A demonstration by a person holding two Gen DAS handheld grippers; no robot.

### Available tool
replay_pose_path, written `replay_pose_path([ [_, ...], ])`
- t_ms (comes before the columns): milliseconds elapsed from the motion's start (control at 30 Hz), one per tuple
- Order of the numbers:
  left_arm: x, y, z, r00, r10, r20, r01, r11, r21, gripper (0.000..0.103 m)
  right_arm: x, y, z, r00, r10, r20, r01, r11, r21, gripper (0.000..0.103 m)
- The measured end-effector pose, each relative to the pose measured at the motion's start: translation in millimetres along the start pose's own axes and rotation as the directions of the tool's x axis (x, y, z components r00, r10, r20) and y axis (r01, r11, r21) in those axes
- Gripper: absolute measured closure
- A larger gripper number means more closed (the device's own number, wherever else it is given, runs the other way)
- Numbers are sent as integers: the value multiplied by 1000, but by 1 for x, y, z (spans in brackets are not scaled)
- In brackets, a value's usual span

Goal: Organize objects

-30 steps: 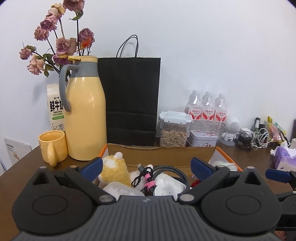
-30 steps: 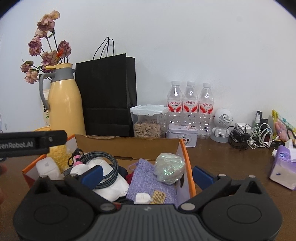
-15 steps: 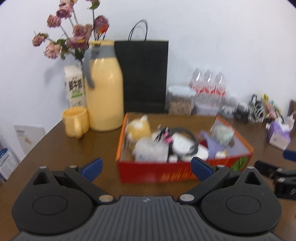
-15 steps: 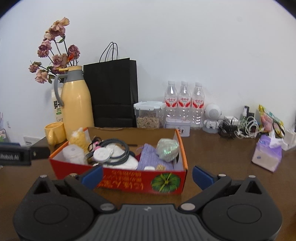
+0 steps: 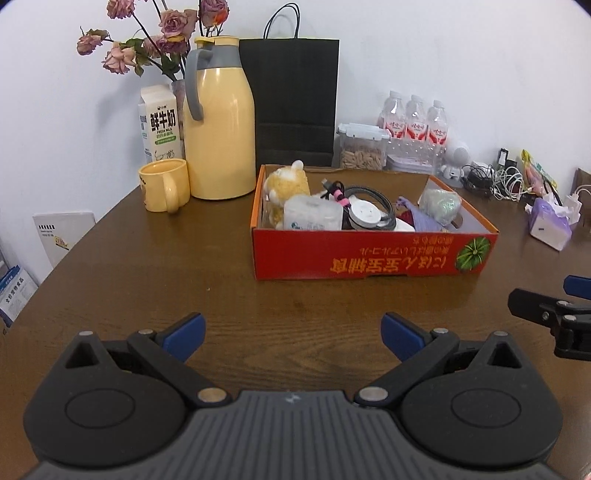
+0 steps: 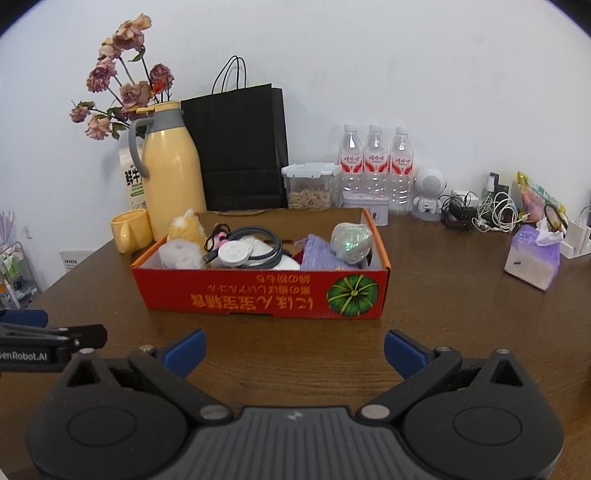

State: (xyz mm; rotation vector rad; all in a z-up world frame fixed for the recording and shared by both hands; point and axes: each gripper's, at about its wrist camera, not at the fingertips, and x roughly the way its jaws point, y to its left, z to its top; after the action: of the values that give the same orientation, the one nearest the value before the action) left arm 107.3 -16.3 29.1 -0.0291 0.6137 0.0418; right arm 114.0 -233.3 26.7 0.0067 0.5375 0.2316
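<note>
Brown wooden tabletop runs back to a plain white wall, and near its middle sits the open red cardboard box printed with a green pumpkin. Inside it, from left to right, lie a yellow plush toy, a white wrapped tissue pack, a round white charger puck wrapped in a grey braided cable, a folded lilac cloth pouch and a crumpled iridescent ball.

Nearer the cameras, the left gripper hovers over bare wood in front of the box, its blue-tipped jaws spread wide with nothing between them. The right gripper hangs beside it to the right, jaws likewise wide apart and empty.

Just left of the box stand a tall yellow thermos jug with a grey handle and a yellow mug, with a white milk carton and dried pink roses behind. A black paper bag stands against the wall behind the box. To the far right are a clear lidded container of seeds, three water bottles, tangled cables and a lilac tissue pack.
</note>
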Motion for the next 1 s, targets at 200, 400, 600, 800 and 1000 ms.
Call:
replay_pose_path([
  [200,-6,-2,-1,1000,-6,7,6,1000,6,0,-3,3,-1,1000,3,-1,-3,1000,-3,0],
  [400,-8,-4,0,1000,-6,13,6,1000,9,0,-4,2,-1,1000,3,2,-3,1000,-2,0],
  [600,-8,-5,1,1000,-5,16,5,1000,12,0,-5,2,0,1000,4,3,-4,1000,-2,0],
  [800,-8,-7,1,1000,-9,17,8,1000,17,0,-5,2,0,1000,3,3,-3,1000,-3,0],
  [1000,-9,-7,1,1000,-10,17,10,1000,17,0,-5,2,0,1000,3,3,-3,1000,-3,0],
])
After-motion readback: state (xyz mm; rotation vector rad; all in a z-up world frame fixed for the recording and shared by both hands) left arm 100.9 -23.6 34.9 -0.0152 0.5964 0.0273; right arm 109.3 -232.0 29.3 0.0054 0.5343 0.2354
